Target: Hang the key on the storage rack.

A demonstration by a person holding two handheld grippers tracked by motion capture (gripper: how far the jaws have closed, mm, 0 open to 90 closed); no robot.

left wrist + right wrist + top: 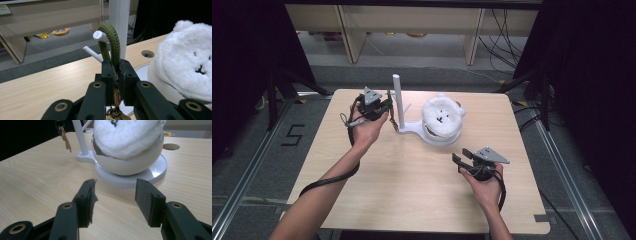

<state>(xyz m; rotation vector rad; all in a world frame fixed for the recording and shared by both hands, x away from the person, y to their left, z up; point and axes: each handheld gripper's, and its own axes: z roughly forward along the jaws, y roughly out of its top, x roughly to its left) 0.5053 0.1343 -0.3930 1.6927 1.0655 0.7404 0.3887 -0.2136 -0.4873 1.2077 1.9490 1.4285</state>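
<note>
High view looked forward, down over whole worktop (377,200). Left gripper view sat close behind white post (119,27). Right gripper view faced bowl stand (130,162), near. All shared plush bear (442,116).

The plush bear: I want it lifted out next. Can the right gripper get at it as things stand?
Probably yes. The right gripper is open and faces the plush bear in its white bowl, with bare table between them.
</note>
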